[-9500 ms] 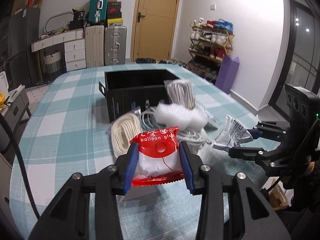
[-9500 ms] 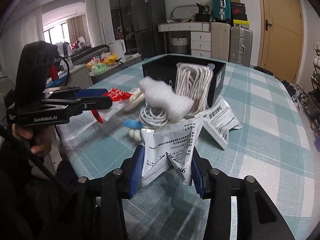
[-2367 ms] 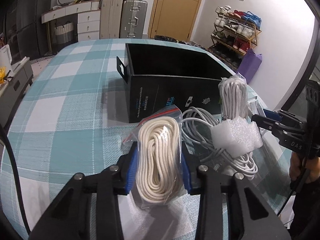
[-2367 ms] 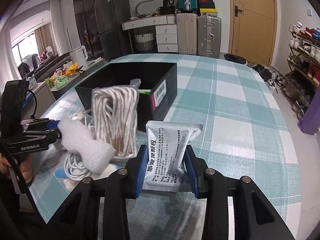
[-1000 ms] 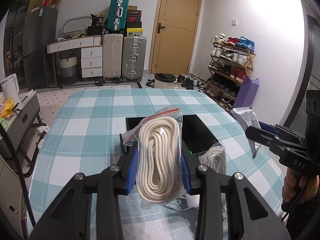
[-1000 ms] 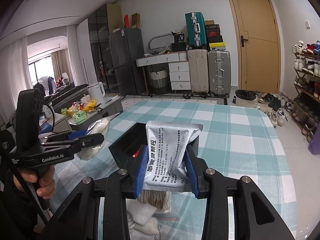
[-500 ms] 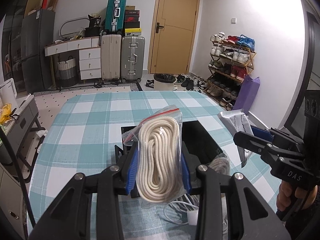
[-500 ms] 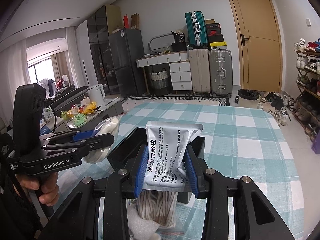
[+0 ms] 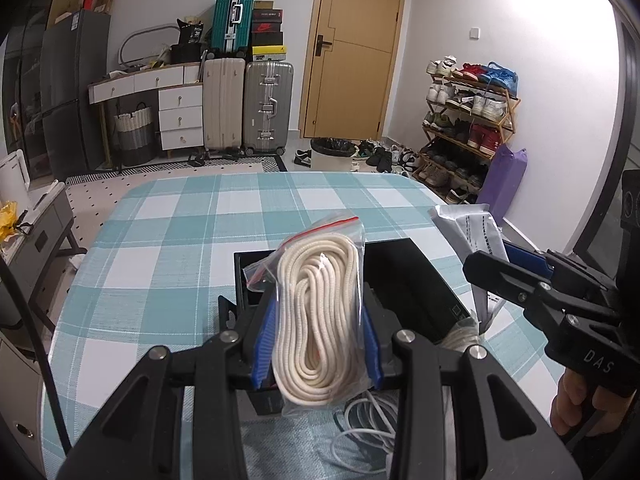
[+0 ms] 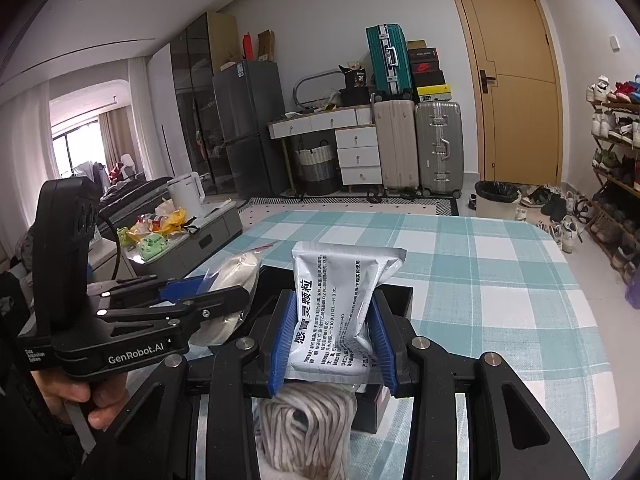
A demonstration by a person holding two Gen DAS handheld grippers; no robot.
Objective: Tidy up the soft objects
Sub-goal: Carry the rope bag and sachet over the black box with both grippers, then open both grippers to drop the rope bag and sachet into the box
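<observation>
My left gripper point(image 9: 318, 340) is shut on a clear bag of cream rope point(image 9: 318, 320) and holds it in the air over the near edge of the open black box point(image 9: 404, 280). My right gripper point(image 10: 332, 344) is shut on a silver foil packet point(image 10: 340, 300) with black print, held above the same black box point(image 10: 400, 296). The right gripper also shows at the right of the left wrist view point(image 9: 520, 276), and the left gripper at the left of the right wrist view point(image 10: 224, 300). A second bag of grey-white rope point(image 10: 308, 428) lies below my right fingers.
The box stands on a table with a teal and white checked cloth point(image 9: 160, 248). A loose white cable point(image 9: 368, 428) lies on the cloth in front of the box. Suitcases, drawers, a door and a shoe rack stand beyond the table.
Both grippers have moved forward and lower toward the black box, each still holding its item. The two grippers have come closer together.
</observation>
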